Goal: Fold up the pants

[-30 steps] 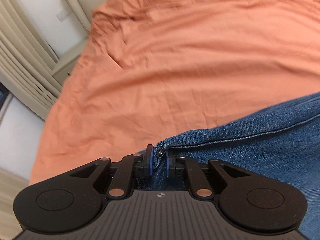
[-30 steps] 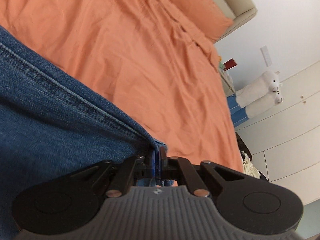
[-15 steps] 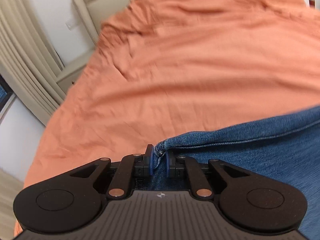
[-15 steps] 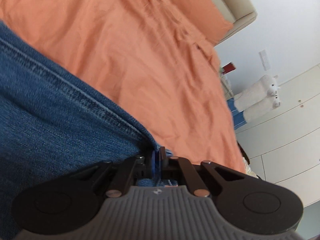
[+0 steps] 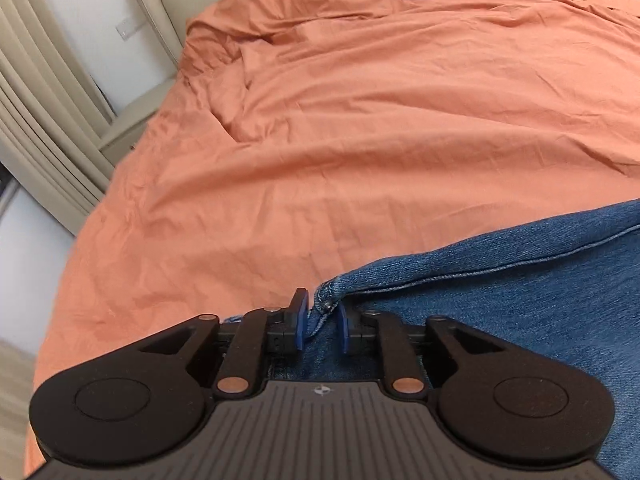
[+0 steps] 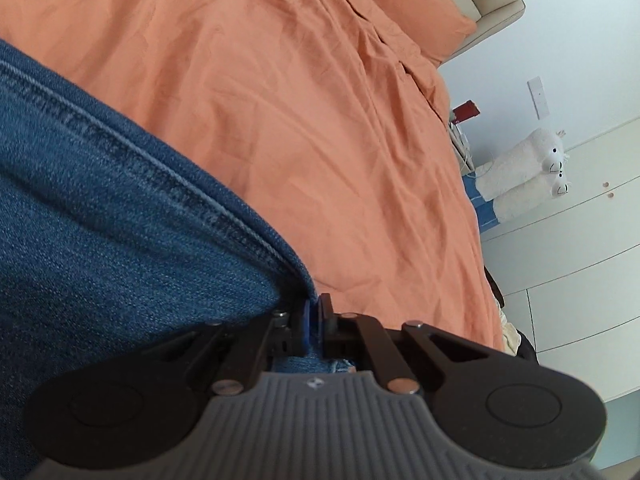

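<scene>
The left gripper (image 5: 320, 322) is opening, looser than before, the jeans (image 5: 520, 280) corner between its pads; the right gripper (image 6: 314, 316) stays clamped on the hem.

My left wrist camera looks forward and down along my left claw (image 5: 321, 322), close above the orange bedsheet (image 5: 360, 140), facing the headboard. My right wrist camera does likewise. Both views share the sheet and the jeans (image 6: 100, 220).

The pants (image 5: 500, 300) are spread on the bed (image 5: 360, 140); plush toys (image 6: 528, 176) are stood beside the bed.
</scene>
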A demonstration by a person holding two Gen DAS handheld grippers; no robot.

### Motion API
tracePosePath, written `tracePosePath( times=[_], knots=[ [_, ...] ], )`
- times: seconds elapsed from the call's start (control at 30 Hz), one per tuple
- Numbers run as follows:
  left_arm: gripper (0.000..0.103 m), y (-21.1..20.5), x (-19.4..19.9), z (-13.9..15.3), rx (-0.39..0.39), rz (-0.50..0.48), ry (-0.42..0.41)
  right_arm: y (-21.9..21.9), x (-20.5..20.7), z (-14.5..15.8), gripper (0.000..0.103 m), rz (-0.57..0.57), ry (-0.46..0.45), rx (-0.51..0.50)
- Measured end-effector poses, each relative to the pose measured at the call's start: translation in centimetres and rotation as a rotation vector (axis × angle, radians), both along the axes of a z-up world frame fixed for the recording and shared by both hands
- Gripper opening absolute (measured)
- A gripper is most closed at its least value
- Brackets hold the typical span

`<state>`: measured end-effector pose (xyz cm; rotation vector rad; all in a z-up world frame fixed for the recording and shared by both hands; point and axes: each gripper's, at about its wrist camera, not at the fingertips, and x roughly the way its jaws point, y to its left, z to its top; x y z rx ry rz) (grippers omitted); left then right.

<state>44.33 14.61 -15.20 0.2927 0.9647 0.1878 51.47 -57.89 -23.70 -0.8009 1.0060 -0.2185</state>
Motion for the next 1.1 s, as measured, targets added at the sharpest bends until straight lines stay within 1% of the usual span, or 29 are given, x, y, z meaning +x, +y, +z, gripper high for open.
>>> tracePosePath(
  times=[0.03, 0.07, 0.1, 0.13, 0.17, 0.2, 0.23, 0.27, 0.33, 0.47, 0.57, 0.63, 0.7, 0.77, 0.87, 0.93, 1.0, 1.03, 1.1],
  knots=[
    [0.031, 0.2, -0.1, 0.2, -0.018, -0.001, 0.002, 0.1, -0.1, 0.1, 0.001, 0.0, -0.009, -0.006],
    [0.036, 0.3, -0.3, 0.5, -0.031, -0.005, 0.003, 0.2, -0.2, 0.3, 0.017, -0.005, -0.016, -0.003],
    [0.044, 0.4, -0.6, 0.8, -0.042, -0.013, 0.001, 0.1, -0.3, 0.6, 0.029, -0.02, -0.028, 0.005],
    [0.052, 0.4, -0.8, 1.3, -0.05, -0.02, -0.004, 0.1, -0.6, 1.1, 0.049, -0.035, -0.051, 0.014],
    [0.058, 0.4, -1.3, 1.8, -0.061, -0.029, -0.013, 0.0, -1.1, 1.8, 0.054, -0.046, -0.076, 0.03],
    [0.078, 0.4, -1.9, 2.4, -0.066, -0.033, -0.028, 0.0, -1.6, 2.4, 0.054, -0.056, -0.093, 0.056],
    [0.095, 0.5, -2.5, 3.0, -0.065, -0.023, -0.044, 0.0, -2.2, 3.1, 0.054, -0.074, -0.103, 0.083],
    [0.095, 0.8, -3.0, 3.7, -0.072, -0.026, -0.062, 0.1, -3.0, 3.7, 0.054, -0.088, -0.114, 0.109],
    [0.095, 1.6, -4.1, 5.0, -0.099, -0.028, -0.07, 0.7, -4.9, 4.9, 0.056, -0.096, -0.134, 0.173],
    [0.094, 4.4, -6.9, 7.4, -0.153, 0.027, -0.109, 3.5, -9.6, 6.6, 0.057, -0.076, -0.142, 0.317],
    [0.094, 7.1, -9.6, 8.4, -0.237, 0.098, -0.118, 6.7, -13.4, 7.4, 0.057, -0.063, -0.141, 0.436],
    [0.094, 9.2, -11.5, 8.5, -0.306, 0.159, -0.126, 9.0, -15.6, 7.9, 0.057, -0.054, -0.138, 0.534],
    [0.094, 11.4, -13.4, 8.2, -0.396, 0.23, -0.134, 11.8, -17.9, 8.2, 0.057, -0.044, -0.136, 0.624],
    [0.094, 13.5, -15.3, 7.4, -0.509, 0.3, -0.142, 14.6, -20.2, 8.2, 0.057, -0.032, -0.143, 0.683],
    [0.094, 16.0, -17.9, 5.5, -0.679, 0.381, -0.151, 18.4, -23.4, 8.0, 0.057, -0.038, -0.144, 0.762],
    [0.094, 17.2, -19.0, 3.5, -0.791, 0.425, -0.153, 20.9, -25.5, 7.7, 0.057, -0.037, -0.123, 0.819],
    [0.093, 18.3, -19.6, 1.4, -0.892, 0.465, -0.15, 23.1, -27.3, 7.3, 0.056, -0.028, -0.095, 0.858],
    [0.092, 18.8, -19.5, 0.4, -0.944, 0.487, -0.143, 24.2, -28.0, 7.1, 0.056, -0.016, -0.079, 0.872],
    [0.091, 19.7, -19.2, -1.1, -1.027, 0.501, -0.147, 26.3, -29.1, 6.8, 0.056, 0.015, -0.052, 0.87]
  ],
)
